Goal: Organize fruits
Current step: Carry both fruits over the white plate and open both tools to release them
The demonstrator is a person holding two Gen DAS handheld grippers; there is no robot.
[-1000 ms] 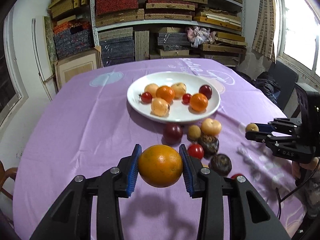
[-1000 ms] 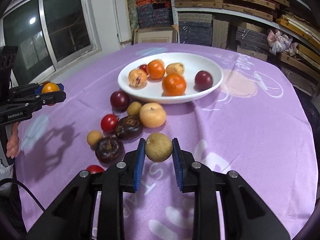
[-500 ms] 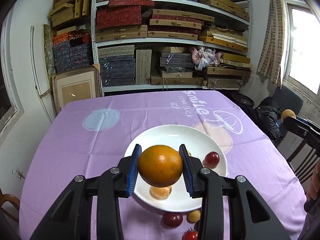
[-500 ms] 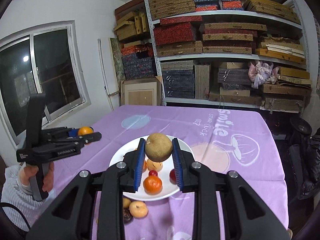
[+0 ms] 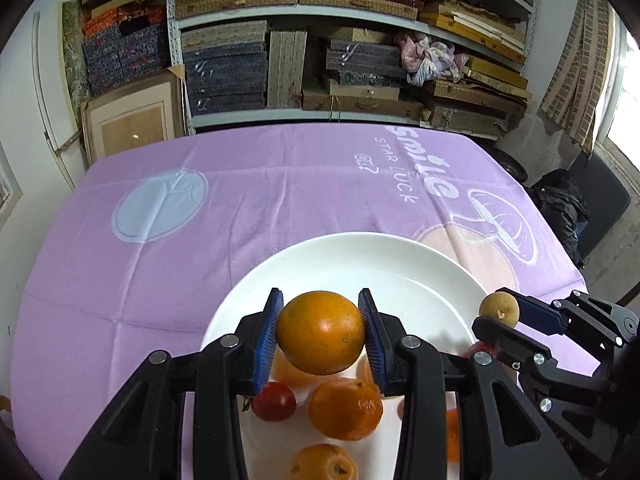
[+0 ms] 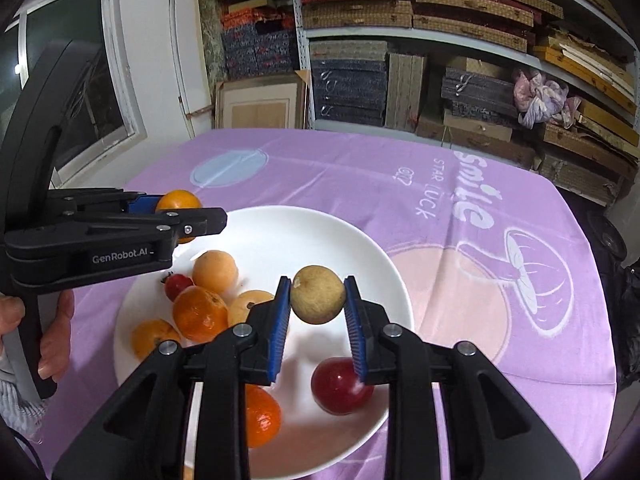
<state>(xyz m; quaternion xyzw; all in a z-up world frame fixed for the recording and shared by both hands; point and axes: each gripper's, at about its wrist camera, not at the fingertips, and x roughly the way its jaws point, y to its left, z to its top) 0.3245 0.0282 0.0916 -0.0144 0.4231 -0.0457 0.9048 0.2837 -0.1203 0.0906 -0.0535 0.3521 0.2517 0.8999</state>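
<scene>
Item one: orange (image 5: 321, 332); I am holding it clamped between the blue pads of my left gripper (image 5: 321, 334), jaws part-way apart and pressing on both its sides; it is hanging above the near half of the white plate (image 5: 360, 256), clear of the fruit below.

Item two: small tan-brown round fruit (image 6: 317, 300); I am gripping it in my right gripper (image 6: 317, 308), jaws drawn narrow and pressing on its flanks; it is hanging above the middle of the plate (image 6: 304, 232); in the left wrist view this same fruit (image 5: 499, 309) is showing at the plate's right edge, in the right gripper (image 5: 500, 314).

Item three: fruit lying in the plate, right wrist view: a pale peach-coloured fruit (image 6: 215, 272); a small red tomato (image 6: 178, 286) just beside it; a mandarin (image 6: 200, 314) touching a second pale fruit (image 6: 250, 306); a further orange-yellow fruit (image 6: 154, 338) at the near left rim; another mandarin (image 6: 260, 416) partly hidden behind my right gripper's finger; a dark red plum (image 6: 340, 386) on the near right side.

Item four: a hand (image 6: 56, 340) is grasping the left gripper's (image 6: 188, 216) handle at the left edge.

Item five: counter (image 5: 200, 240) under a lilac printed cloth, carrying the plate; shelves (image 5: 360, 12) of stacked boxes standing behind it.
</scene>
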